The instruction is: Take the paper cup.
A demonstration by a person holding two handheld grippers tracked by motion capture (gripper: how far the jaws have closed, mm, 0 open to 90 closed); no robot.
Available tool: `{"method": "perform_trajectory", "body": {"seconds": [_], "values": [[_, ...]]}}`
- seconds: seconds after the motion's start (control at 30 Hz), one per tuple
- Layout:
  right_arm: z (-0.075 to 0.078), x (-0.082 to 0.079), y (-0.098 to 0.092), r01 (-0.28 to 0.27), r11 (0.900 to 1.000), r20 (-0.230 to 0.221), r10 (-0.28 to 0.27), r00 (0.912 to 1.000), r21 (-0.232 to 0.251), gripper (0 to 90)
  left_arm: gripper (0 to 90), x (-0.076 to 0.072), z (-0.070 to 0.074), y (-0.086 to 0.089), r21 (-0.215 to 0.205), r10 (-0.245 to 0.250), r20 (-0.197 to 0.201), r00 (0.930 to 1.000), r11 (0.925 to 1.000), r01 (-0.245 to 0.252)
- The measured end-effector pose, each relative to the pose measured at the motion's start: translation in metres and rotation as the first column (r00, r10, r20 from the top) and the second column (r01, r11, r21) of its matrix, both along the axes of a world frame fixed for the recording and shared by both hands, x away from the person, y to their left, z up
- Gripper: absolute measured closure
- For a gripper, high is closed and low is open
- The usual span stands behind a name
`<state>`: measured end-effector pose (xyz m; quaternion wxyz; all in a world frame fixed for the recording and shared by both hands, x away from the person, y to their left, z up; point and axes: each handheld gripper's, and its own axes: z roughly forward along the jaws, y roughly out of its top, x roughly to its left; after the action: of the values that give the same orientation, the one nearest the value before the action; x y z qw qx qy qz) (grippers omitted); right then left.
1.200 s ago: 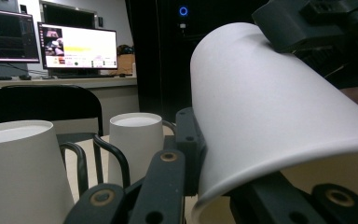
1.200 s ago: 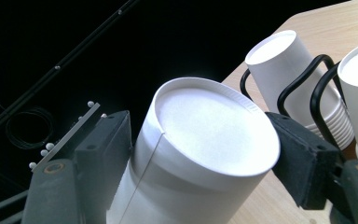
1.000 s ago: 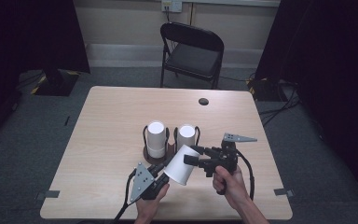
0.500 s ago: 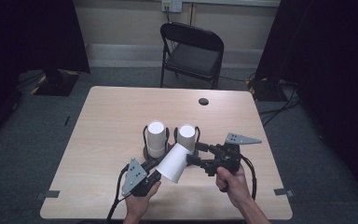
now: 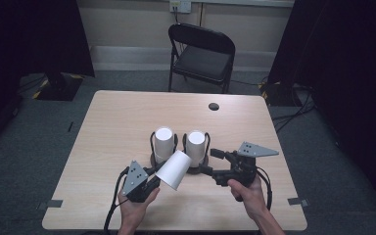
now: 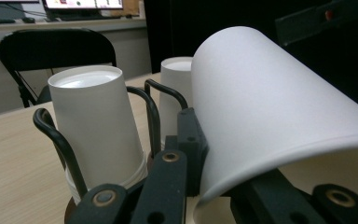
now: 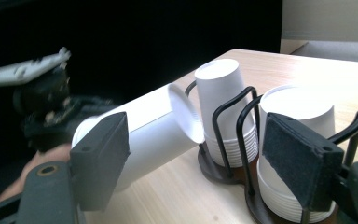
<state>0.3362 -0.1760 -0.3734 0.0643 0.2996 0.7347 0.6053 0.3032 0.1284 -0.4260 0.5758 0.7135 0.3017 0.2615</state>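
While the left gripper (image 5: 152, 182) clamps a paper cup (image 5: 174, 169) (right gripper (image 5: 214, 161) jaws apart), a chair (image 5: 201, 54) faces the wooden table (image 5: 122, 115).

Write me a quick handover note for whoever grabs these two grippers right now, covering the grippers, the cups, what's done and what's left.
Left gripper: shut on the rim of one loose paper cup, held tilted above the table, just in front of the holders.
Right gripper: open, holding nothing, jaws pointing at the right cup stack.
Cups: two upside-down stacks sit in black wire holders, the left cup stack beside the right one, mid-table.
Done: one cup appears to have been separated and is in the left gripper.
Left: probably set that cup down or place it; where it should go cannot be told from here. Keep the right gripper clear of the wire holders.
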Motion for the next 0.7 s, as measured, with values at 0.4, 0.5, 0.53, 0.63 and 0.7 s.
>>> {"method": "perform_trajectory", "body": {"seconds": [0.4,0.5,0.53,0.63,0.7], "values": [[-0.006,-0.017,0.000,0.052,0.994,0.076,-0.045,0.9961,-0.099,13.8,85.7,0.004,0.008,-0.007,0.116,-0.072,-0.110,0.9913,0.9897,0.084],[-0.008,-0.019,0.000,0.057,0.992,0.093,-0.047,0.9945,-0.111,13.8,85.7,0.007,0.009,-0.008,0.128,-0.087,-0.153,0.9845,0.9861,0.107],[-0.009,-0.020,0.000,0.069,0.991,0.100,-0.058,0.9933,-0.118,13.9,85.7,0.008,0.009,-0.008,0.119,-0.091,-0.165,0.9821,0.9866,0.111],[-0.012,-0.023,0.001,0.066,0.989,0.105,-0.052,0.9931,-0.135,14.0,85.9,0.010,0.010,-0.007,0.140,-0.078,-0.189,0.9788,0.9844,0.106],[-0.013,-0.023,0.003,0.046,0.987,0.099,-0.030,0.9946,-0.156,15.1,86.0,0.012,0.011,-0.007,0.153,-0.068,-0.207,0.9760,0.9831,0.101]]}}
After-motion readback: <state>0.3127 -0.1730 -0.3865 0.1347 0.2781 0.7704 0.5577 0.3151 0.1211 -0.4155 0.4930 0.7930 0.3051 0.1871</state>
